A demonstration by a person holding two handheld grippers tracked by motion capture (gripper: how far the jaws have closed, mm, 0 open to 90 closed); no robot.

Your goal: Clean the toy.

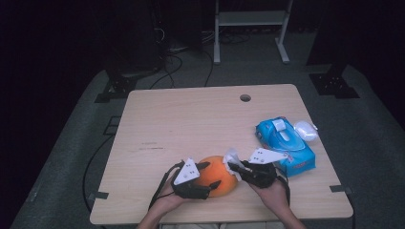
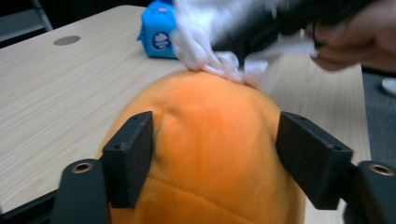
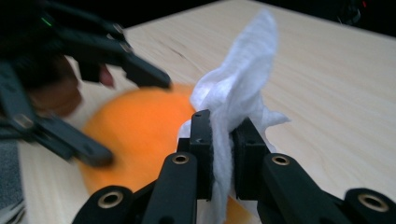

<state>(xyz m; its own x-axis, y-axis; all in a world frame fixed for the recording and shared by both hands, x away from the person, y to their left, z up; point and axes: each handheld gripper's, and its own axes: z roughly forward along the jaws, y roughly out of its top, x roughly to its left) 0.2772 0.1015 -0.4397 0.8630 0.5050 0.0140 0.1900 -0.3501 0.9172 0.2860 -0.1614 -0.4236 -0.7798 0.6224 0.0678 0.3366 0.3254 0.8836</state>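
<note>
An orange soft fruit-shaped toy [image 1: 225, 177] lies near the table's front edge. My left gripper [image 1: 211, 174] reaches in from the left, its two jaws on either side of the toy. In the left gripper view the pads [image 2: 128, 154] lie against the flanks of the toy [image 2: 210, 121]. My right gripper [image 1: 235, 167] comes from the right, shut on a crumpled white wipe [image 1: 231, 155]. In the right gripper view the wipe [image 3: 243, 79] stands pinched between the jaws of that gripper [image 3: 223, 140], beside the toy [image 3: 135, 126]. The wipe [image 2: 205, 42] touches the toy's top.
A blue pack of wipes [image 1: 286, 143] with its lid open lies right of the hands, with a white rounded object [image 1: 305, 130] beside it. There is a round cable hole [image 1: 245, 98] near the table's far edge. Table legs and cables stand on the floor beyond.
</note>
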